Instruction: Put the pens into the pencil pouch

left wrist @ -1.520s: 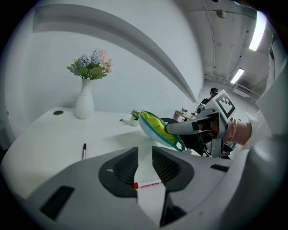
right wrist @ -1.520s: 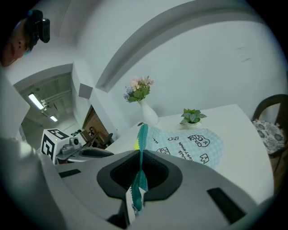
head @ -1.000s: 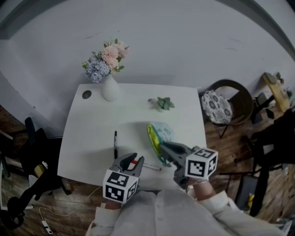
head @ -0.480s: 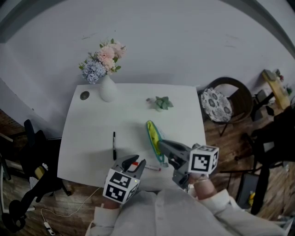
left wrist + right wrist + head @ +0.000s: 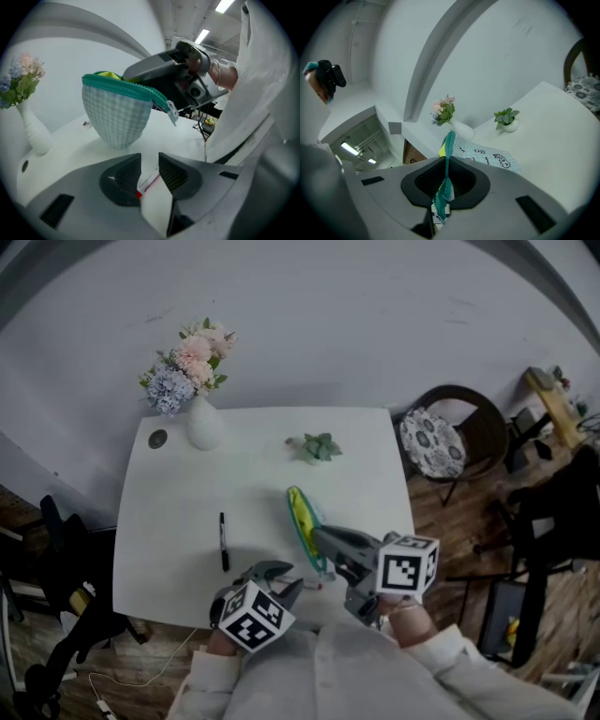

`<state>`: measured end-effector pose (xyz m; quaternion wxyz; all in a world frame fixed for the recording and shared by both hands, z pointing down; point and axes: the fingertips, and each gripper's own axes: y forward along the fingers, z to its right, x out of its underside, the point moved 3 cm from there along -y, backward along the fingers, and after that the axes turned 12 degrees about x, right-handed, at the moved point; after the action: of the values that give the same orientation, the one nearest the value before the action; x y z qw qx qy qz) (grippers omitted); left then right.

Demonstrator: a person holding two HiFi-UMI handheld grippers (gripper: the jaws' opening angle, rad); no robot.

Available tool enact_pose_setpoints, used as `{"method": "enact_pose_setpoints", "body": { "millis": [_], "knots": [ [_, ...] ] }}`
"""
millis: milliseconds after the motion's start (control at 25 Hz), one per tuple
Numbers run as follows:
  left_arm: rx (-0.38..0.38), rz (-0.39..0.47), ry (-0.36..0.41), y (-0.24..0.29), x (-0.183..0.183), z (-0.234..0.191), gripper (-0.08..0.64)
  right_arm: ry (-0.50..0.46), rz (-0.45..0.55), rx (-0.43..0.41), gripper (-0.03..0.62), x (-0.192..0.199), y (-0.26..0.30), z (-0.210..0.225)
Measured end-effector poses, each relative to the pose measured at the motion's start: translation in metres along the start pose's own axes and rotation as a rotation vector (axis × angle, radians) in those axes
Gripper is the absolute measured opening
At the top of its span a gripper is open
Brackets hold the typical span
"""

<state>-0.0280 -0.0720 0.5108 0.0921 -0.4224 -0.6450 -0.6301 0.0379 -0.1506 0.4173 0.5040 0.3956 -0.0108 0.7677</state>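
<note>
A: Gripping anything yet?

B: Clamped shut with the right gripper (image 5: 446, 180) on the teal zip rim of the pencil pouch (image 5: 117, 117), propping it up mid-table. Straddling the red-and-white pen (image 5: 149, 180) with the left gripper (image 5: 149, 171), fingers apart, at the near edge of the table (image 5: 187, 512).

A: Worried about what?

B: Closing off-centre. Likely to pinch one end, swing the pen, perhaps flick it off the near edge. Could also tug the rim and collapse the opening. Not to forget the black pen (image 5: 223, 542), lying further left.
</note>
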Motion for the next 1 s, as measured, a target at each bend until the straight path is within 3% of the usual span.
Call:
{"method": "enact_pose_setpoints", "body": {
  "millis": [320,560,1000],
  "knots": [
    [0.099,-0.204,0.165,0.027,0.018,0.008,0.103,0.030,0.002,0.021,0.023,0.007,-0.004,0.007],
    [0.124,-0.313,0.274,0.041,0.026,0.009,0.104,0.055,0.007,0.026,0.023,0.010,-0.006,0.010],
    [0.142,-0.368,0.312,0.054,0.029,0.009,0.103,0.051,-0.003,0.030,0.023,0.012,-0.005,0.011]
  ]
}}
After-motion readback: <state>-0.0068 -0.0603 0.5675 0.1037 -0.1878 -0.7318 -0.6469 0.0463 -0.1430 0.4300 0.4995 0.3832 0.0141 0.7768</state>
